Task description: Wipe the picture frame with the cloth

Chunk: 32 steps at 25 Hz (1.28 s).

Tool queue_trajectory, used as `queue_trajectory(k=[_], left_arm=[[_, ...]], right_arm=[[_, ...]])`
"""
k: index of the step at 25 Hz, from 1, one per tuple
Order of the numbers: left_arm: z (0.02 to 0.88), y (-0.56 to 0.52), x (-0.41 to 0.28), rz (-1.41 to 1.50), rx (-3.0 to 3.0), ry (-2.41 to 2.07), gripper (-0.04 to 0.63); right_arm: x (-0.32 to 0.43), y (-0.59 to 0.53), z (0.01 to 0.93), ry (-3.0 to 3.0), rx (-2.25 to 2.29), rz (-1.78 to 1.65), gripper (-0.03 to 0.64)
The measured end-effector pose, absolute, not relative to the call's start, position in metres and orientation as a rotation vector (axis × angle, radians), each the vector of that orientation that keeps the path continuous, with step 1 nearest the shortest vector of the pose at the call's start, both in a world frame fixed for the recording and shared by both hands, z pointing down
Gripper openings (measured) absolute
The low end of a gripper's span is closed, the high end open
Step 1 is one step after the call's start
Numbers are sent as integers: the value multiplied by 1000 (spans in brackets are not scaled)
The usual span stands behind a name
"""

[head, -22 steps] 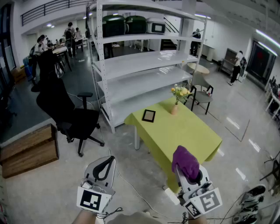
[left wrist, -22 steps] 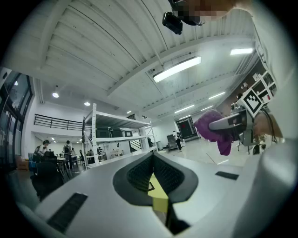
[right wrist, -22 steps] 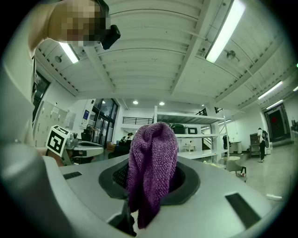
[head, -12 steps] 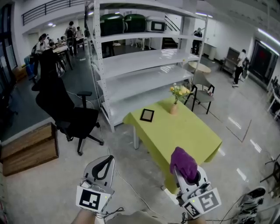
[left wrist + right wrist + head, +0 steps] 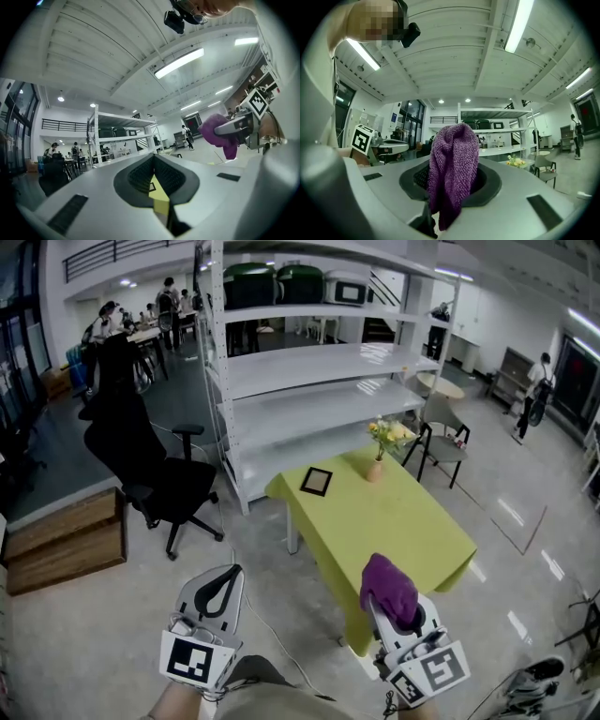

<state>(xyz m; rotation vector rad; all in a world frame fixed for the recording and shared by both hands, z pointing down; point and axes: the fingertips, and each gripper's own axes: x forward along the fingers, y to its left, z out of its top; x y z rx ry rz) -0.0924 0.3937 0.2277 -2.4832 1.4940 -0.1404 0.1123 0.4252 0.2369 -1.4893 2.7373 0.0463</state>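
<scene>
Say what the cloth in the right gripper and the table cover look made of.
Cloth: purple textile, likely microfibre or terry; matte, nubbly loops, limp folds. Table cover: probably fabric, yellow-green, matte; it drapes over the edges, weave too small to tell.

The picture frame [image 5: 317,481] lies on the table [image 5: 412,531] at mid-frame, the vase [image 5: 374,471] to its right, shelving [image 5: 309,381] behind, an office chair [image 5: 164,488] left, the cloth [image 5: 386,579] in the right gripper [image 5: 396,604] bottom right
</scene>
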Motion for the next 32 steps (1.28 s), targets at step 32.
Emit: queue_trajectory(k=[32], left_arm=[[250,161,-96,-96,-2571,1400,8]], right_arm=[[97,201,279,2741,-1596,-32,118]])
